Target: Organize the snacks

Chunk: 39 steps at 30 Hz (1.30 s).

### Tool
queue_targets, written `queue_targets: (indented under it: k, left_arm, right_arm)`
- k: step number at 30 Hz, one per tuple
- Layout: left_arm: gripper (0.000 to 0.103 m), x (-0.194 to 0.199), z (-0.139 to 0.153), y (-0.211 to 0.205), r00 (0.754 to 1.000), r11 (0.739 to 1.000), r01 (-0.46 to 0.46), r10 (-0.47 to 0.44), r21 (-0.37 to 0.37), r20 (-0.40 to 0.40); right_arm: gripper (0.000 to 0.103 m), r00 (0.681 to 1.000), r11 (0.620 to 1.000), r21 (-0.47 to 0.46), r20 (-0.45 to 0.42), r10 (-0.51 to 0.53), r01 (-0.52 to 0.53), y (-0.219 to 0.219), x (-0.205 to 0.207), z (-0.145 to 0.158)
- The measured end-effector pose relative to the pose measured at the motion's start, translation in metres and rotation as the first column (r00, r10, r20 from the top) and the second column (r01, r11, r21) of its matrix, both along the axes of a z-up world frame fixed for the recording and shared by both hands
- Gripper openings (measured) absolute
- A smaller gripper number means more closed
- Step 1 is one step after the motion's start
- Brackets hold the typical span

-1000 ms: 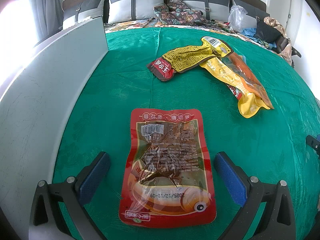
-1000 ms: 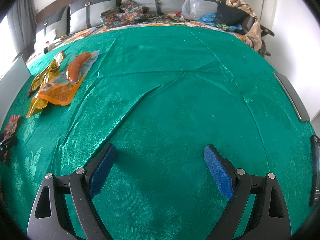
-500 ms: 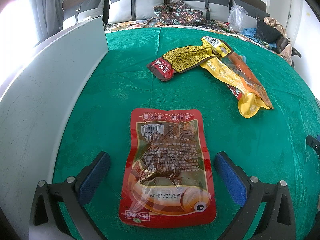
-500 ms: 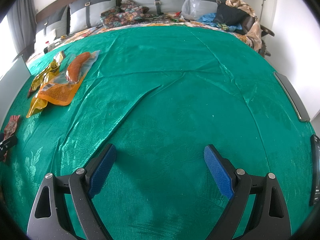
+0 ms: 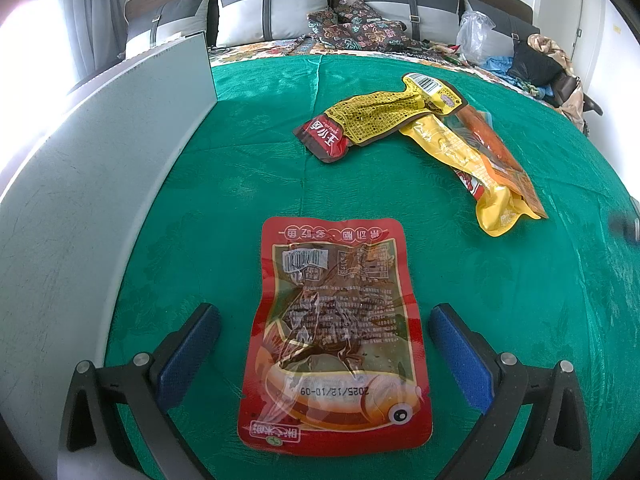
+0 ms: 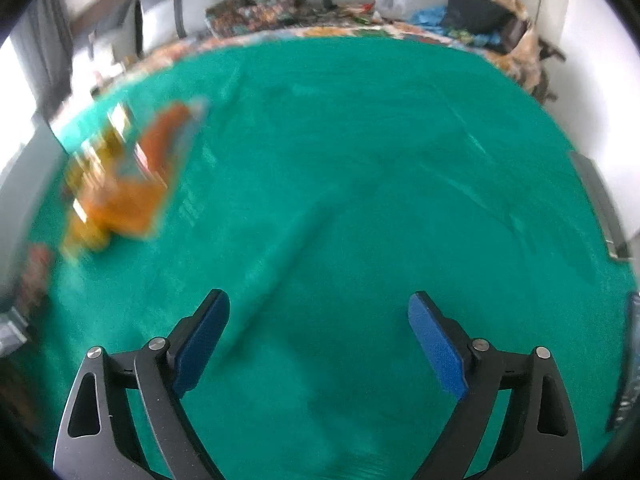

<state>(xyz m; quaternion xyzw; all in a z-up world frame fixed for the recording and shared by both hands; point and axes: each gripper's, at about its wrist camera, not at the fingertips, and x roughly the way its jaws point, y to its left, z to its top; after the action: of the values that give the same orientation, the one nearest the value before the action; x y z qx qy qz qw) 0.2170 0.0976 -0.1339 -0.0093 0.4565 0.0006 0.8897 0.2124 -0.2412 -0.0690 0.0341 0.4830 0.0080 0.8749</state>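
Note:
A red fish snack packet (image 5: 336,336) lies flat on the green cloth between the open fingers of my left gripper (image 5: 324,344), which is empty and does not touch it. Farther back right lie a yellow-and-red packet (image 5: 368,120), a yellow packet (image 5: 472,164) and an orange packet (image 5: 500,148), overlapping. My right gripper (image 6: 318,332) is open and empty above bare cloth. The orange packet (image 6: 136,176) shows blurred at its far left in the right wrist view.
A tall grey board (image 5: 80,184) stands along the left side of the green cloth (image 5: 360,192). Pillows and clutter (image 5: 360,28) lie beyond the far edge. A grey bar (image 6: 600,208) lies at the right edge.
The right gripper has started moving, so its view is blurred and shifted toward the snack pile. The left gripper and the red packet have not moved.

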Motion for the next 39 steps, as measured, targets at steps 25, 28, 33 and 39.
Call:
queue_targets:
  k: [25,28,33,39]
  left_arm:
    - [0.103,-0.002,0.001,-0.001,1.0,1.0,-0.002,0.002,0.0,0.001]
    - [0.103,-0.003,0.001,-0.001,1.0,1.0,-0.002,0.002,0.0,0.001]
    - [0.103,-0.002,0.001,-0.001,1.0,1.0,0.0,0.0,0.0,0.0]
    - [0.07,-0.006,0.009,-0.005,0.997,0.999,0.054,-0.054,-0.003,-0.05]
  right_arm:
    - [0.043,0.981,0.987,-0.046,-0.126,0.146,-0.153,0.105,0.142,-0.008]
    - [0.043,0.985,0.989,-0.01,-0.099,0.143,-0.145,0.081,0.119,0.001]
    - [0.043,0.993,0.984,0.135,-0.022,0.118,-0.114,0.035,0.06,0.026]
    - [0.043,0.998,0.948,0.312,0.057,0.039,-0.055,-0.003,-0.028,0.034]
